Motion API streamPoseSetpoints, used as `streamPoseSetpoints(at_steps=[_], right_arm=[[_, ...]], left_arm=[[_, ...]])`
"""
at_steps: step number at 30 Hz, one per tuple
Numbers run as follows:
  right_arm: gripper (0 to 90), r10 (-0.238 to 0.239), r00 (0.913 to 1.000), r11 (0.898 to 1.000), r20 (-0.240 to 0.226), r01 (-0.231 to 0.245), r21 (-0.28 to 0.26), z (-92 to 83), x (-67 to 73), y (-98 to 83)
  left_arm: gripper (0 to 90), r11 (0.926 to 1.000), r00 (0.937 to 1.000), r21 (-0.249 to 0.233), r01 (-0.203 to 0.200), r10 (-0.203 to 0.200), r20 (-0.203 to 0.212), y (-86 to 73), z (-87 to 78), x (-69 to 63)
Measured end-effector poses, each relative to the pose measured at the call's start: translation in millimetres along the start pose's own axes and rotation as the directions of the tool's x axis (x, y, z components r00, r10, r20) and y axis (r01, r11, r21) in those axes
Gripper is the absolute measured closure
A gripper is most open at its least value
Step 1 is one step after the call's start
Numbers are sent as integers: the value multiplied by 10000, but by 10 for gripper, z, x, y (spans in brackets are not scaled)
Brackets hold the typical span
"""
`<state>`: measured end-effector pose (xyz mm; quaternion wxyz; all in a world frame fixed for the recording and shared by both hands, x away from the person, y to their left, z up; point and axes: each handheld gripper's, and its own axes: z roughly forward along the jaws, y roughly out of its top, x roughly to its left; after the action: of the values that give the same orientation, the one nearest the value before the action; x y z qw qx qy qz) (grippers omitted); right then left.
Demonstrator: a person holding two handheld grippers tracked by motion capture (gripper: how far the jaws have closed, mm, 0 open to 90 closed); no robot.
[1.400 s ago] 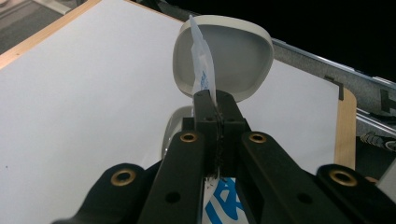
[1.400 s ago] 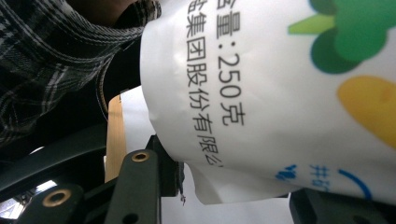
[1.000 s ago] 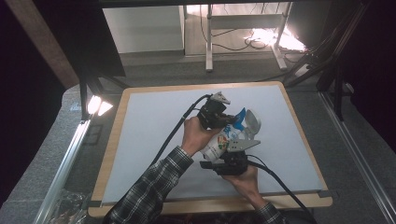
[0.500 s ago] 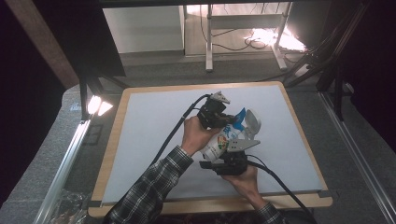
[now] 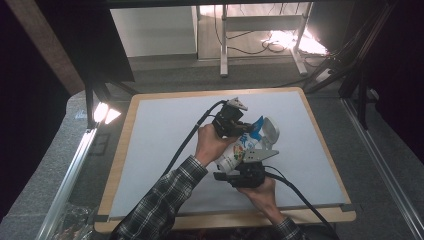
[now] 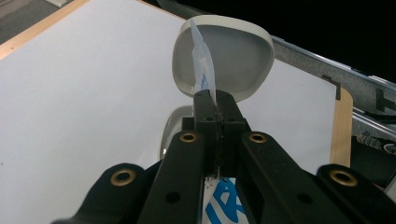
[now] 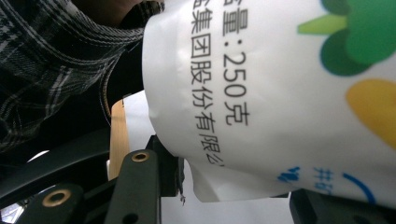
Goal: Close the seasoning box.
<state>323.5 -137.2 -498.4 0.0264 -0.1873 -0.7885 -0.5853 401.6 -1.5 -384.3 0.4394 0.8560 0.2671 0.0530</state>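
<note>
A white pouch (image 5: 239, 150) with blue and green print, marked 250 g (image 7: 261, 93), hangs tilted over the white mat (image 5: 165, 135) between both grippers. My left gripper (image 5: 239, 124) is shut on the pouch's thin upper edge (image 6: 201, 65), its jaws pressed together around the film. My right gripper (image 5: 246, 170) holds the pouch's lower body, with one jaw on each side of it (image 7: 233, 186). Just beyond the pouch's top stands a white rounded bowl (image 5: 271, 131), which the left gripper view shows past the jaw tips as the bowl (image 6: 233, 56).
The mat lies on a wooden-edged table (image 5: 120, 150). A plaid sleeve (image 5: 165, 200) comes in from the bottom left. Black cables (image 5: 187, 142) trail from both grippers. A lamp (image 5: 104, 113) sits off the table's left edge.
</note>
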Motion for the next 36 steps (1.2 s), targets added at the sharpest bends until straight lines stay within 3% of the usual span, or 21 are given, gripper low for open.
streamPoseSetpoints(at_steps=[36], right_arm=[[582, 105, 9999, 9998, -51, -106, -173, 1, -4, 6]], left_arm=[[896, 9991, 9997, 376, 172, -178, 139, 48, 30, 23]])
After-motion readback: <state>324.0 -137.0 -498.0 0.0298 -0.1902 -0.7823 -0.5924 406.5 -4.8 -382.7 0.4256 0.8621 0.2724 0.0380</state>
